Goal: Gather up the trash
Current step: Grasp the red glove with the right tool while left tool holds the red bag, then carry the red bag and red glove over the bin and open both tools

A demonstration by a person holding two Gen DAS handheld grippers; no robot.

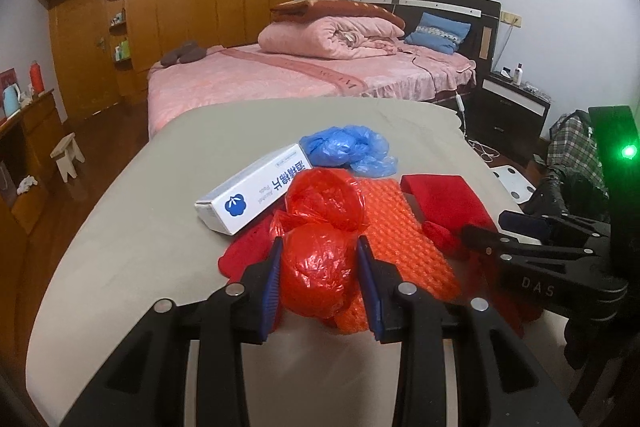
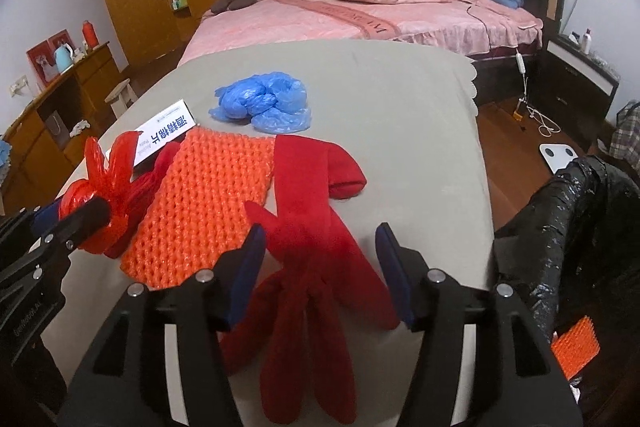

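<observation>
My left gripper (image 1: 320, 267) is shut on a crumpled red plastic bag (image 1: 316, 267), held just above the near part of the grey table (image 1: 140, 227). It also shows at the left edge of the right wrist view, where that left gripper (image 2: 74, 213) clamps the red bag (image 2: 108, 163). My right gripper (image 2: 320, 259) is open over a red glove (image 2: 320, 227) lying flat on the table, its pads apart on either side of the glove. An orange foam net (image 2: 208, 203), a white box with blue print (image 2: 164, 131) and a bundle of blue plastic (image 2: 260, 103) lie further out.
A black trash bag (image 2: 560, 227) stands open off the table's right edge, with an orange foam piece (image 2: 576, 347) in it. Beyond the table are a pink bed (image 2: 360, 19), a dark nightstand (image 2: 576, 87) and wooden cabinets (image 2: 60, 99) on the left.
</observation>
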